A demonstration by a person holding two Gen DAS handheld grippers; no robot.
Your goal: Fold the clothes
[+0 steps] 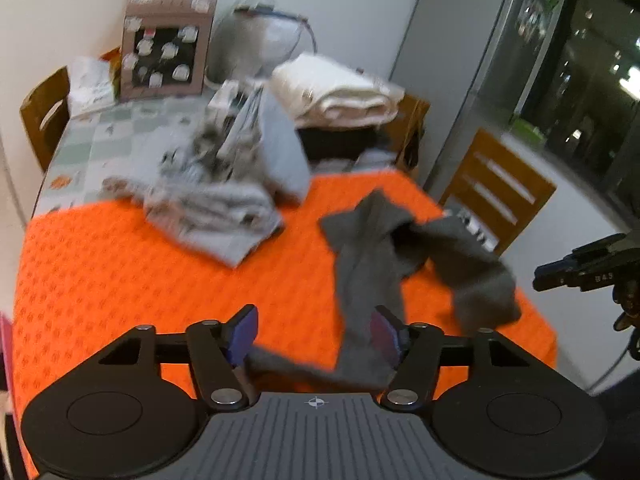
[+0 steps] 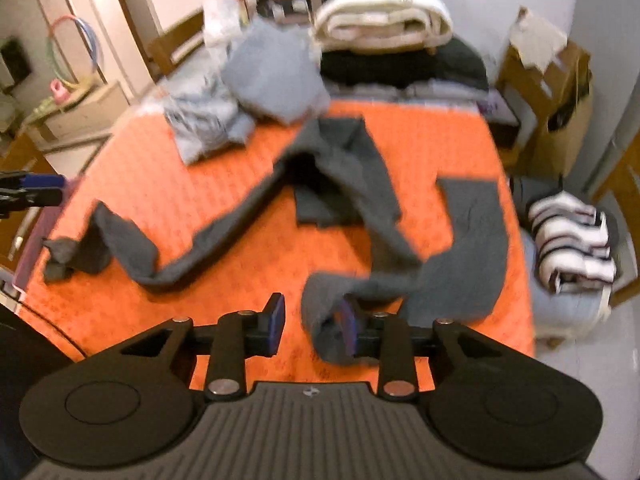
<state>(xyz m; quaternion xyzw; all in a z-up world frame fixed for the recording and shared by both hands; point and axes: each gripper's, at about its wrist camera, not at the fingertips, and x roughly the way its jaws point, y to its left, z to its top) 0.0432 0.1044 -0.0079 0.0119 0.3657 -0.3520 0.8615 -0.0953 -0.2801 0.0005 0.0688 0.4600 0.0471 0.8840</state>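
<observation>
The dark grey garment [image 2: 344,184] lies crumpled and twisted across the orange-covered worktop [image 2: 224,200], its long limbs trailing left and right. It looks soft, light and limp, so it should slide and bunch easily; a hem or cuff edge seems the best hold. The left hand-held gripper [image 1: 316,334] is spread, cloth draped against its right finger. The right hand-held gripper [image 2: 310,322] is also spread, fabric lapping 1 finger. Motion blur hides seams, and the garment's type is unclear.
</observation>
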